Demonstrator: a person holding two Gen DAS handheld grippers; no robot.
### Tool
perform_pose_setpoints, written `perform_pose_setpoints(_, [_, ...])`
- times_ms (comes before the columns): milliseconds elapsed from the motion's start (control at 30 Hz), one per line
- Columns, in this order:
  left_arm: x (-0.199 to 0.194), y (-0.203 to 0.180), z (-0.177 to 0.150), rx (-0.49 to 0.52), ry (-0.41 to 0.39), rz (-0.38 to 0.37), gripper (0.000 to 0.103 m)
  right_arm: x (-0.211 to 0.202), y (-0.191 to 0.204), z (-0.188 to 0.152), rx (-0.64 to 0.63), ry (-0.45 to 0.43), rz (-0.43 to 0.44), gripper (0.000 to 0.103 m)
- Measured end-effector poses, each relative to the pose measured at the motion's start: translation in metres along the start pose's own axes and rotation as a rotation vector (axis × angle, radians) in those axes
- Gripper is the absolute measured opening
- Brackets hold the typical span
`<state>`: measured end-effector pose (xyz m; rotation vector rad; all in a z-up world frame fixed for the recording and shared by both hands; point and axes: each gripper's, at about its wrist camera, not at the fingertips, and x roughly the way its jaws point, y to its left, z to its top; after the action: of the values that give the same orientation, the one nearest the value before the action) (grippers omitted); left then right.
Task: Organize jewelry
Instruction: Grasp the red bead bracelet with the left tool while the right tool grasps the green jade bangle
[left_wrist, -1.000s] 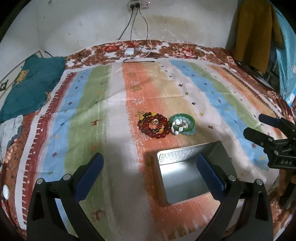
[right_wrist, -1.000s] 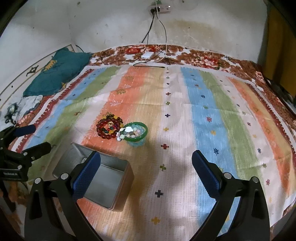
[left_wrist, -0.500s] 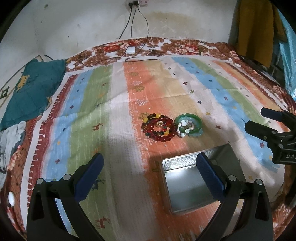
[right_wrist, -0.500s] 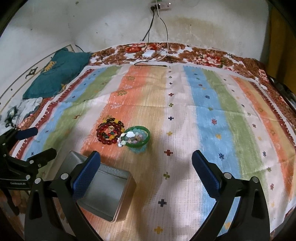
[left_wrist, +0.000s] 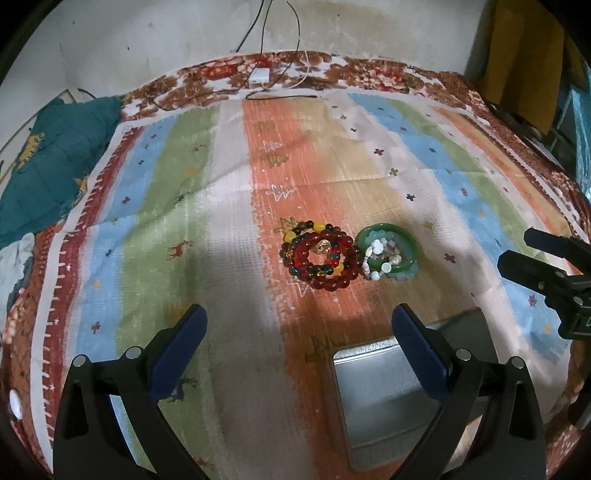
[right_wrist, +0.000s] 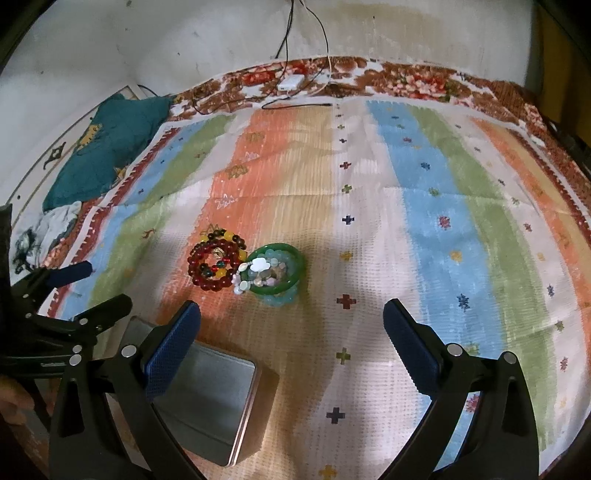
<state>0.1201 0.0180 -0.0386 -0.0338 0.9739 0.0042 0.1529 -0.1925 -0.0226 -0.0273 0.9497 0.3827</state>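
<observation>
A pile of red, yellow and dark bead bracelets (left_wrist: 320, 258) (right_wrist: 215, 264) lies on the striped cloth. Touching its right side is a green bangle (left_wrist: 389, 251) (right_wrist: 276, 273) with pale shell and aqua bead bracelets on it. An open, empty silver tin (left_wrist: 384, 398) (right_wrist: 207, 402) sits nearer me. My left gripper (left_wrist: 299, 332) is open and empty above the cloth, short of the beads, its right finger over the tin. My right gripper (right_wrist: 291, 325) is open and empty just short of the bangle. Each gripper shows at the edge of the other's view.
The striped cloth (right_wrist: 406, 221) covers a bed with a floral border. A teal pillow (left_wrist: 48, 158) (right_wrist: 110, 147) lies at the far left. A white charger with cables (left_wrist: 258, 75) lies by the far wall. A yellow cloth (left_wrist: 524, 55) hangs at the right.
Both grippers have moved forward toward the jewelry; the bracelets and tin sit lower and larger in both views. Both stay open.
</observation>
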Motion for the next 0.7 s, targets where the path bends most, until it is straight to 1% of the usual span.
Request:
perform_pose_setpoints(200, [0.015,0.006,0.009,-0.053,0.046,-0.024,0.097,0.015,-0.003,0.010,0.014,0.039,-0.007,0.101])
perform_pose_setpoints(400, [0.033,0.019,0.019,-0.109,0.101,-0.053,0.097,0.034,-0.010,0.019,0.063,0.094,0.017,0.101])
perform_pose_setpoints(600, [0.049,0.024,0.026,-0.130,0.135,-0.072,0.097,0.048,-0.012,0.025,0.066,0.122,-0.002,0.101])
perform_pose_setpoints(700, [0.057,0.026,0.029,-0.138,0.155,-0.081,0.097,0.055,-0.013,0.027,0.066,0.136,0.004,0.101])
